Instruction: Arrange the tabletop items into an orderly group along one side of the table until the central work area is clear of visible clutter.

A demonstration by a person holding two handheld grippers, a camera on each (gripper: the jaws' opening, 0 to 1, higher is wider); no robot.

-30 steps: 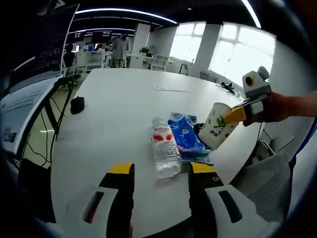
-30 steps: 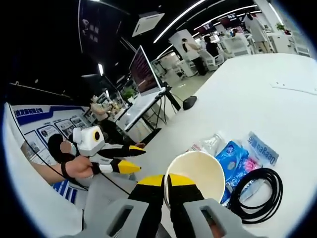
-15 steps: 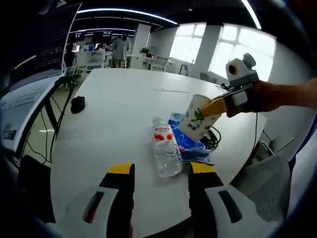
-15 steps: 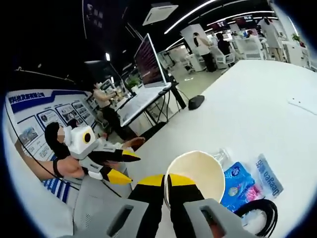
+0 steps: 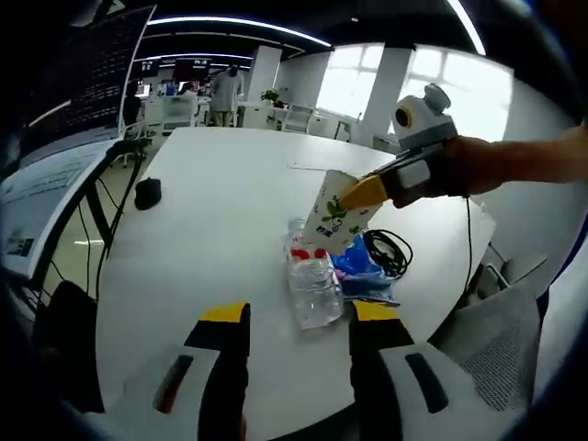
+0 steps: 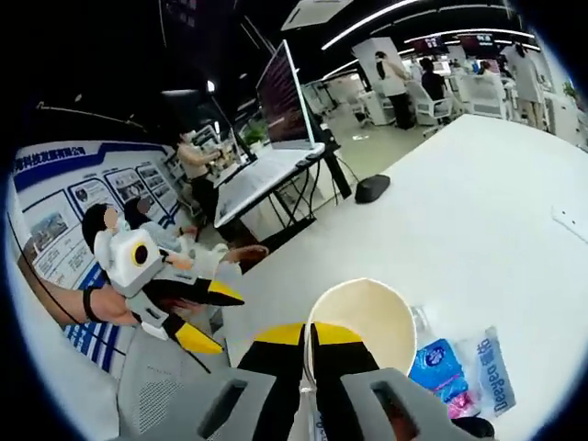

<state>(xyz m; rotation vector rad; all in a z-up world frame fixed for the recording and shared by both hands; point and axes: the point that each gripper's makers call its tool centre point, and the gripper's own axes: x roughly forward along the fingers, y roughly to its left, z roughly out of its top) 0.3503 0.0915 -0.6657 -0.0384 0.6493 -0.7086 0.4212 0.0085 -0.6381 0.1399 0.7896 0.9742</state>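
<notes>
**A:** What was the right gripper (image 6: 310,338) doing?

**B:** Its yellow-tipped jaws were pinched on the rim of a white paper cup with a green leaf print (image 5: 333,213). In the left gripper view that gripper came in from the right, with the cup tilted and held off the white round-cornered table (image 5: 220,193), over the far end of the clear plastic water bottle with a red label (image 5: 308,276).

**A:** And the cup from the right gripper view?

**B:** There I looked straight into its open mouth (image 6: 361,322); it looked empty and pale inside.

**A:** What about the left gripper (image 5: 294,317)?

**B:** Its jaws stood wide apart with nothing between them, at the near edge of the table. In the right gripper view it sat to the left, beyond the table edge, jaws parted there as well.

**A:** Where were the other items?

**B:** The bottle lay on its side near the middle of the near half. Just right of it, touching, was a blue plastic packet with white print (image 5: 360,268), and a coiled black cable (image 5: 389,251) rested at the packet's right side. A black computer mouse (image 5: 147,192) sat well apart, by the far left edge.
</notes>
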